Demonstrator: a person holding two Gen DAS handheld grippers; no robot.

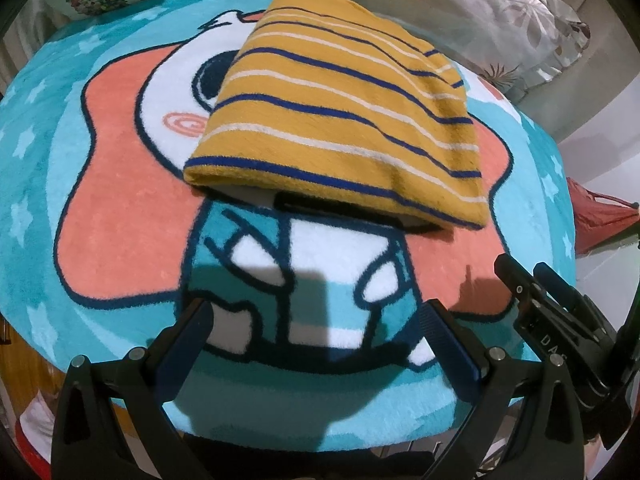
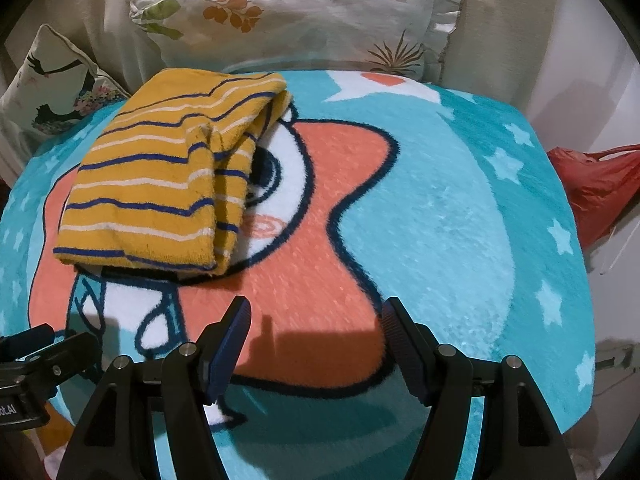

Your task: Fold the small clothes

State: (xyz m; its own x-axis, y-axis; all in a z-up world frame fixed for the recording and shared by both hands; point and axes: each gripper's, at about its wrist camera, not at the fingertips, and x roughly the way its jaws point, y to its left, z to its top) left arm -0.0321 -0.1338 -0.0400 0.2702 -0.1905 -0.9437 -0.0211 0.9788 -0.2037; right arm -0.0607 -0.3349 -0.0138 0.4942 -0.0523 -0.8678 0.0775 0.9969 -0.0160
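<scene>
A yellow garment with blue and white stripes (image 1: 340,116) lies folded into a compact stack on the cartoon blanket (image 1: 120,200). In the right wrist view the garment (image 2: 160,184) sits at the left, its folded layers showing along the right side. My left gripper (image 1: 320,320) is open and empty, over the blanket a short way in front of the garment. My right gripper (image 2: 316,320) is open and empty, in front and to the right of the garment. The right gripper also shows at the right edge of the left wrist view (image 1: 532,280).
The turquoise blanket (image 2: 460,200) with stars and an orange and white cartoon figure covers a raised surface. Floral pillows (image 2: 300,12) stand behind it. A red plastic bag (image 2: 592,184) lies off the right edge. The left gripper's body (image 2: 32,364) shows at the lower left.
</scene>
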